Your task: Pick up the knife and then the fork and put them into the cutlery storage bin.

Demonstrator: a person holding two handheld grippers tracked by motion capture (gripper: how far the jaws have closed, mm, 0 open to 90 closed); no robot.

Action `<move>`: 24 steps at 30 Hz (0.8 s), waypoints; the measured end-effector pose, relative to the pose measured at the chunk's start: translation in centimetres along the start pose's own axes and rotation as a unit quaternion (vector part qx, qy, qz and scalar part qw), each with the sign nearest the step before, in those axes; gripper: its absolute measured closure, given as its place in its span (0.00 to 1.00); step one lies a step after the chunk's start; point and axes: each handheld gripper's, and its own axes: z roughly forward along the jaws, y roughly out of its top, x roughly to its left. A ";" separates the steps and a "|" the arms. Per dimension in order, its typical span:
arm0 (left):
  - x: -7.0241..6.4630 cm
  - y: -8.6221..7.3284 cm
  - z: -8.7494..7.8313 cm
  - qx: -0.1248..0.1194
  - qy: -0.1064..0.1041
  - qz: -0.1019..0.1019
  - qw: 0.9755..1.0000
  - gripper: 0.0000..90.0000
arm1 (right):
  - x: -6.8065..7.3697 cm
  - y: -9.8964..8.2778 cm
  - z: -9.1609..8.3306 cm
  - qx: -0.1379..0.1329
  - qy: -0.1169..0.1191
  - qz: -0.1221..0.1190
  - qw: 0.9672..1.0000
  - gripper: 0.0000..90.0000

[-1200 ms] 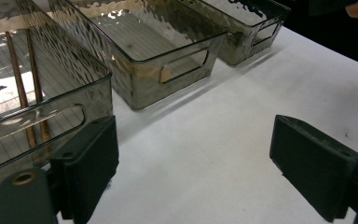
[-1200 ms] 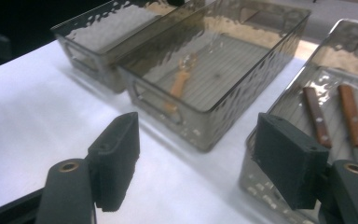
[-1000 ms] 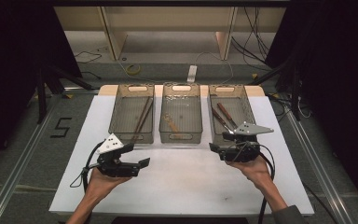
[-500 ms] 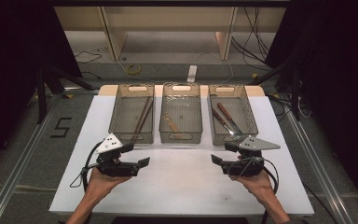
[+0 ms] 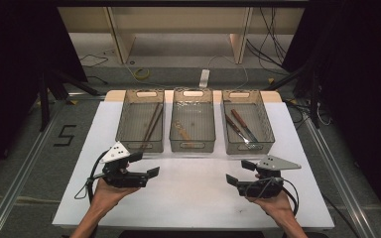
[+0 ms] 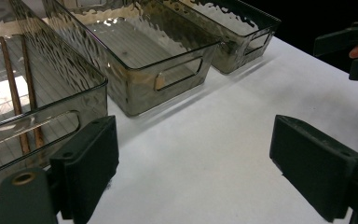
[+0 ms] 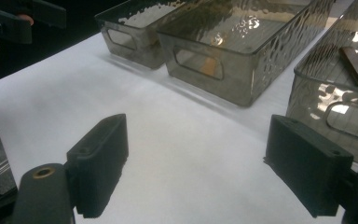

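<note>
Both tongs held spread and empty over the white surface (image 5: 193,198), in front of three bins.

Left tongs (image 5: 148,165) sit near the left bin (image 5: 140,144), which holds chopsticks (image 5: 151,124); jaws apart, nothing between them. Right tongs (image 5: 240,172) sit below the right bin (image 5: 265,136), which holds a knife (image 5: 242,124) and other cutlery; jaws apart, nothing between them. The middle bin (image 5: 192,145) holds a pale wooden utensil (image 5: 182,131). The tongs are well apart.
</note>
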 end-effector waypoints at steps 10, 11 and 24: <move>-0.1 0.0 -0.1 -0.004 -0.007 0.000 1.000 0.16 | 0.1 -1.0 -0.6 -0.006 -0.013 0.002 1.000 0.22; -0.1 0.0 -0.1 -0.004 -0.008 0.000 1.000 0.16 | 0.1 -1.0 -0.7 -0.007 -0.013 0.004 1.000 0.22; -0.1 0.0 0.0 -0.004 -0.010 -0.001 1.000 0.16 | 0.0 -1.3 -1.0 -0.009 -0.019 0.007 1.000 0.21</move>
